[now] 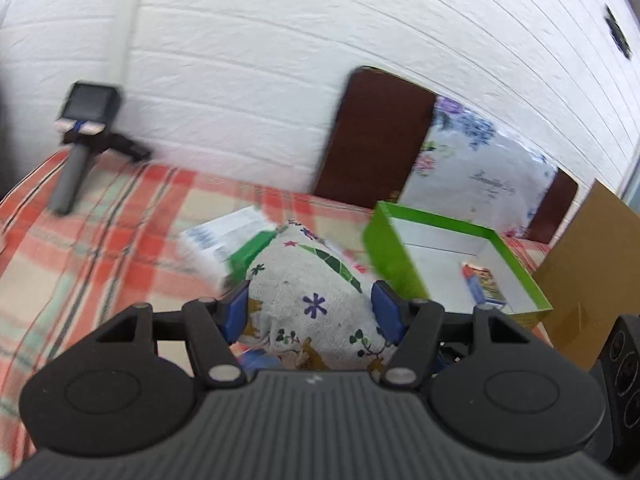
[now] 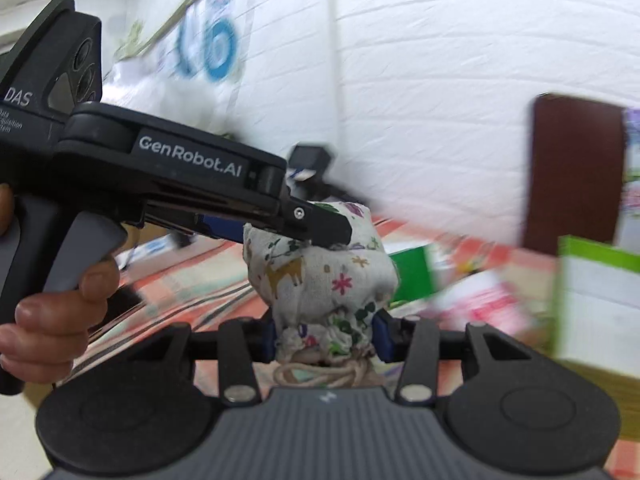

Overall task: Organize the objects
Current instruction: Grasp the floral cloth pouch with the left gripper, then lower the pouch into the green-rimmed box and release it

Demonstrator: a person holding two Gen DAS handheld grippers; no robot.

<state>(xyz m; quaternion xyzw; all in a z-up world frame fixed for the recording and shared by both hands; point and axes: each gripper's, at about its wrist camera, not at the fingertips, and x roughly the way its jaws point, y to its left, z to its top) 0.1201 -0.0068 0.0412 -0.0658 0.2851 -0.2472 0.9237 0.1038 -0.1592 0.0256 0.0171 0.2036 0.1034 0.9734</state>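
A printed cloth drawstring pouch (image 1: 308,304) is held in the air by both grippers. My left gripper (image 1: 314,312) is shut on its body; in the right wrist view the left gripper (image 2: 320,232) comes in from the left and clamps the pouch's top. My right gripper (image 2: 324,338) is shut on the pouch (image 2: 320,276) at its gathered neck, with the cord bunched below. A green-rimmed open box (image 1: 460,264) with a small colourful pack (image 1: 482,282) inside lies to the right on the plaid bed cover.
A white and green carton (image 1: 228,244) lies on the plaid cover (image 1: 100,240) behind the pouch. A camera on a small tripod (image 1: 86,128) stands at the far left by the white wall. A brown cardboard box (image 1: 592,264) and a floral pillow (image 1: 472,164) sit at the right.
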